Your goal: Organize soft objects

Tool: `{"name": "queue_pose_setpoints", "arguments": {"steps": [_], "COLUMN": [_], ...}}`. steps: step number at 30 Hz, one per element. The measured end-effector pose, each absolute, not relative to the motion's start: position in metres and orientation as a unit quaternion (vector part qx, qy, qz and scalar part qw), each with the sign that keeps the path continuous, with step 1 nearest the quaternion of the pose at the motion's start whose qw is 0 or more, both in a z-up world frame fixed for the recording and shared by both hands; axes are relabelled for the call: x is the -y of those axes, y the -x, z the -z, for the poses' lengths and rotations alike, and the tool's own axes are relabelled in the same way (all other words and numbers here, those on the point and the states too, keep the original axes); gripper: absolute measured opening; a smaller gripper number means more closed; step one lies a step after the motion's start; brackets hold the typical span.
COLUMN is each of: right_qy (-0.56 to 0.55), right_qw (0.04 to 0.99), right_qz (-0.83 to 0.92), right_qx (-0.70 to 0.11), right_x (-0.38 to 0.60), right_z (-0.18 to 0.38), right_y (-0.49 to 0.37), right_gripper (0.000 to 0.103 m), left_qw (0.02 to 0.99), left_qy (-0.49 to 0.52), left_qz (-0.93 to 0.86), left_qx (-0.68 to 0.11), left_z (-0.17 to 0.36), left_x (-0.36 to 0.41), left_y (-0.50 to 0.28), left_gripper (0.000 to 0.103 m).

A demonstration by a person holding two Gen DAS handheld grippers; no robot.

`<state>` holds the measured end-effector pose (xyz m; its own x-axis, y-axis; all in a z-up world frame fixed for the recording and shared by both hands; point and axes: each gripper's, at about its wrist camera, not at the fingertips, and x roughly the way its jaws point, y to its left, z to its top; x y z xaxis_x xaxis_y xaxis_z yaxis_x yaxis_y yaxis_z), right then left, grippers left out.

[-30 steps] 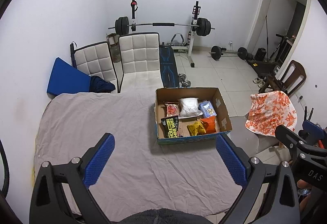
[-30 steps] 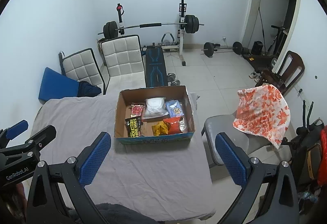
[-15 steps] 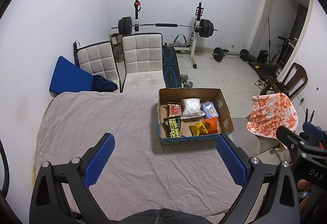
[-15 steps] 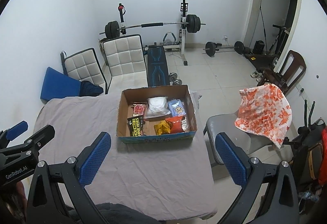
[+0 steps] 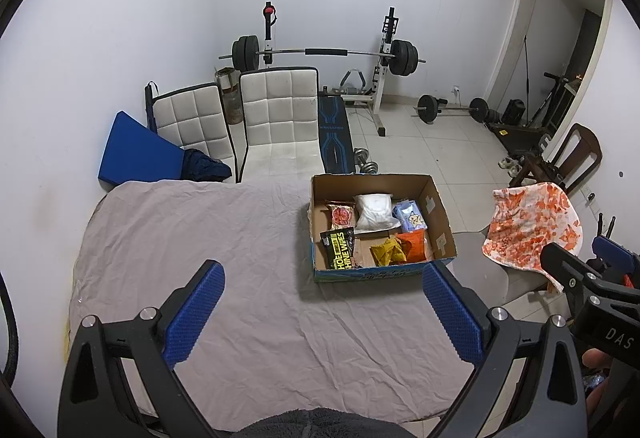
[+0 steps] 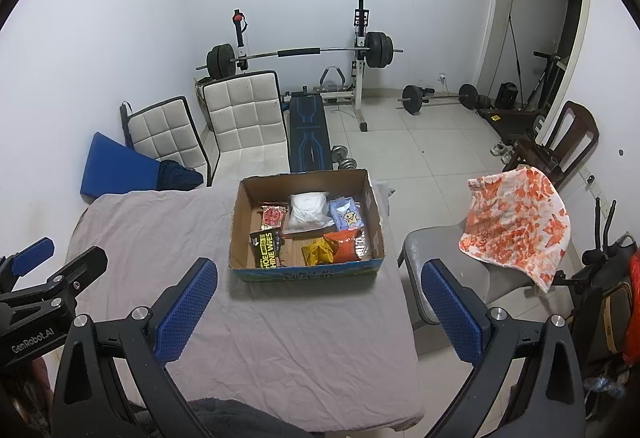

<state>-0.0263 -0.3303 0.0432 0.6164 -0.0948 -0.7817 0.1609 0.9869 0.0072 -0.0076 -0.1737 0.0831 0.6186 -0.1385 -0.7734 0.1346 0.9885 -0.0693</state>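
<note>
An open cardboard box (image 5: 442,222) (image 6: 240,222) stands on a table under a grey cloth (image 5: 200,238) (image 6: 160,230). It holds several soft packets: a white bag (image 5: 374,210) (image 6: 307,209), a black wipes pack (image 5: 338,248) (image 6: 267,249), a red snack pack (image 5: 341,215), a blue pouch (image 5: 409,216), a yellow packet (image 5: 387,254) and an orange packet (image 5: 414,245). My left gripper (image 5: 322,310) is open and empty, above the cloth and short of the box. My right gripper (image 6: 318,308) is open and empty, near the box's front.
An orange-patterned cloth (image 5: 532,226) (image 6: 516,226) hangs over a grey chair (image 6: 436,250) right of the table. Two white chairs (image 5: 280,118), a blue mat (image 5: 136,158), a weight bench (image 5: 334,134) and a barbell rack (image 5: 324,52) stand behind. A wooden chair (image 6: 560,146) is far right.
Both views have shifted slightly; the box now sits a little lower and nearer in each. Both grippers stay open and empty.
</note>
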Motion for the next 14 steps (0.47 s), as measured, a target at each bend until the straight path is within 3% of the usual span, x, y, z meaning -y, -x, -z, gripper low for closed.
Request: {"name": "queue_pose_setpoints", "arguments": {"steps": [14], "right_qy": [-0.037], "right_qw": [0.899], "right_qz": [0.071], "right_qx": [-0.431], "right_x": [0.3304], "right_z": [-0.0436], "right_y": [0.0273], "right_gripper": [0.103], "left_qw": [0.903], "left_qy": [-0.003], "left_qz": [0.078], "left_qx": [-0.423], "left_z": [-0.0911], "left_x": [0.1749], "left_y": [0.0100], "left_gripper": [0.101]}}
